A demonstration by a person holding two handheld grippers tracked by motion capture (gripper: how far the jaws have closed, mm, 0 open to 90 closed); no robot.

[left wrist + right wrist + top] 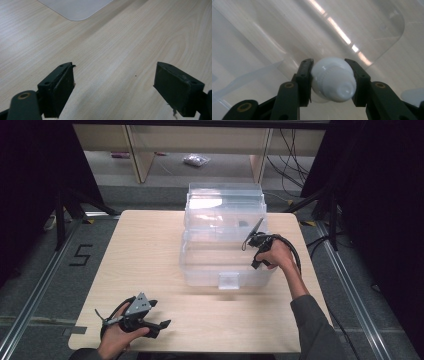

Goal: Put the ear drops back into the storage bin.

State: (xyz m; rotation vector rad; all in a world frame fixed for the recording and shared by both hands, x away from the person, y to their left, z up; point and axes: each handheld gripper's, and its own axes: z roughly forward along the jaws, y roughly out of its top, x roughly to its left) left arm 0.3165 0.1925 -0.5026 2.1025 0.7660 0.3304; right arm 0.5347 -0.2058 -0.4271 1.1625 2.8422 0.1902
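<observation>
My right gripper [329, 63] is shut on a white light bulb [333, 80], one pad pressed to each side, with the bulb's screw end towards the camera. Behind the bulb lies the see-through floor of a clear plastic box [367, 27]. In the high view the right gripper [256, 251] reaches over the right wall of that clear box [227, 270], whose lid stands open at the back. The left gripper [161, 313] rests low at the table's front left, open, with bare wood between its fingers [62, 85]. A rounded corner of the box [75, 10] shows beyond it.
The wooden table [150, 250] has bare room left of the box and along its front edge. A latch tab [229, 280] juts from the box's front wall. Dark stands and cables [320, 200] flank the table, and a "5" [80, 255] marks the floor at the left.
</observation>
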